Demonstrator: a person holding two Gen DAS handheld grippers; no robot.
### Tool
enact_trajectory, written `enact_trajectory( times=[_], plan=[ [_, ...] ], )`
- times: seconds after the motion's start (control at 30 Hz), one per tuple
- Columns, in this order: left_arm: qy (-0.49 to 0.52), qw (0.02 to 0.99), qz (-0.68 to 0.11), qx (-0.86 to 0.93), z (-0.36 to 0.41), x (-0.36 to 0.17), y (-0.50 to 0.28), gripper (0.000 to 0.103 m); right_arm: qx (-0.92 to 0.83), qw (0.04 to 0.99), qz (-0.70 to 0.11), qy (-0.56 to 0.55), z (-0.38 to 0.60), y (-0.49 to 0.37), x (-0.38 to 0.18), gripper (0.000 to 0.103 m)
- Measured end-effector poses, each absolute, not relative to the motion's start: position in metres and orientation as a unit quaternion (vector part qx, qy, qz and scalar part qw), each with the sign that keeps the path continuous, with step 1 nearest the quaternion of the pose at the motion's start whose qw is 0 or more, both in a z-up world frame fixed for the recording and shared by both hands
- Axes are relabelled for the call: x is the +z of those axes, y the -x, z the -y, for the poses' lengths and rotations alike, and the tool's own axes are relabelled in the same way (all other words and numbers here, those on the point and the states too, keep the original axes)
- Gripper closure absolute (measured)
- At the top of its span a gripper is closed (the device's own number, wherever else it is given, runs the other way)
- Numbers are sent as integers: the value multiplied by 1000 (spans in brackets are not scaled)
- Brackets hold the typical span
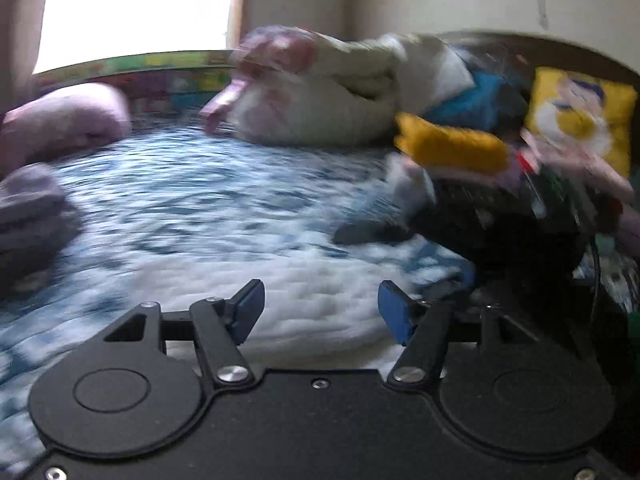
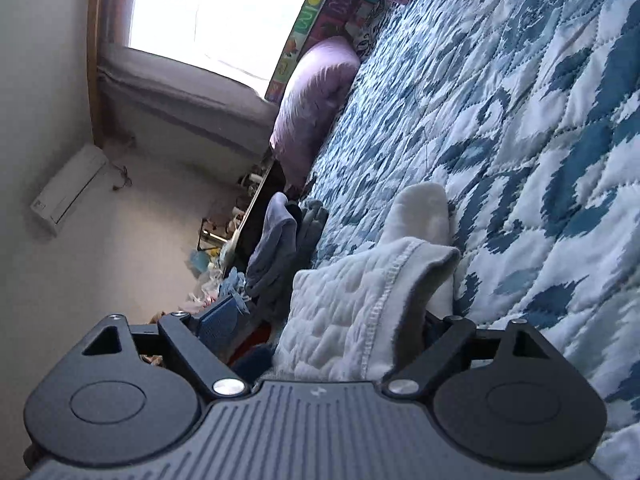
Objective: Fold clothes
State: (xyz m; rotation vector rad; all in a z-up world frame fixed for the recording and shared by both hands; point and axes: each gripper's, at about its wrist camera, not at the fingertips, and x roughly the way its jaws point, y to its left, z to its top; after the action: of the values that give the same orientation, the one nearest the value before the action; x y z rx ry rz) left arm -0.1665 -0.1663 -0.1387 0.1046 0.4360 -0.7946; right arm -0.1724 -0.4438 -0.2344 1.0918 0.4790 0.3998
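The left wrist view is motion-blurred. My left gripper is open and holds nothing, low over the blue-and-white quilt. A heap of clothes, black with a yellow piece on top, lies ahead to its right. In the right wrist view, which is rolled sideways, a white quilted garment with a stitched hem lies in the gap of my right gripper. Its jaws stand wide apart. The left blue pad shows; the other is hidden behind the cloth. The garment's far end rests on the quilt.
A white rolled blanket and a yellow cushion sit at the bed's far side. A purple pillow lies by the colourful bed rail. Grey socks hang at the bed's edge. A bright window is behind.
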Motion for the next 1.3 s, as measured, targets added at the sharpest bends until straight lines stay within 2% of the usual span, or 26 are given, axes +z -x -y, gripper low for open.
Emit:
enact_trajectory(
  times=[0.03, 0.07, 0.17, 0.37, 0.4, 0.47, 0.5, 0.53, 0.6, 0.63, 0.67, 0.9, 1.3],
  plan=[
    [-40, 903, -213, -370, 149, -135, 166, 42, 185, 811, -228, -506, 442, 172, -234, 42],
    [-39, 906, -220, -358, 135, -134, 168, 44, 184, 813, -235, -499, 440, 171, -233, 51],
    [-41, 920, -243, -306, 92, -133, 177, 47, 192, 824, -249, -471, 431, 171, -224, 59],
    [19, 907, -319, -274, 52, -156, 207, 47, 187, 861, -269, -389, 414, 178, -205, 59],
    [23, 904, -331, -269, 50, -161, 212, 47, 184, 864, -267, -385, 414, 179, -204, 63],
    [32, 898, -354, -261, 47, -170, 221, 49, 180, 873, -262, -371, 413, 175, -200, 86],
    [36, 894, -365, -256, 45, -175, 225, 61, 178, 877, -257, -365, 414, 171, -198, 89],
    [40, 891, -376, -252, 43, -180, 230, 76, 179, 880, -250, -362, 415, 168, -195, 90],
    [35, 892, -378, -246, 48, -183, 240, 84, 178, 887, -231, -357, 420, 162, -188, 91],
    [25, 896, -370, -245, 54, -182, 245, 91, 177, 890, -222, -358, 423, 159, -186, 92],
    [5, 901, -356, -247, 63, -178, 251, 93, 174, 890, -217, -361, 427, 159, -185, 93],
    [-82, 909, -299, -279, 121, -159, 274, 95, 154, 882, -191, -403, 466, 157, -188, 93],
    [-87, 881, -349, -309, 164, -189, 255, 97, 156, 877, -162, -424, 491, 144, -196, 93]
  ],
)
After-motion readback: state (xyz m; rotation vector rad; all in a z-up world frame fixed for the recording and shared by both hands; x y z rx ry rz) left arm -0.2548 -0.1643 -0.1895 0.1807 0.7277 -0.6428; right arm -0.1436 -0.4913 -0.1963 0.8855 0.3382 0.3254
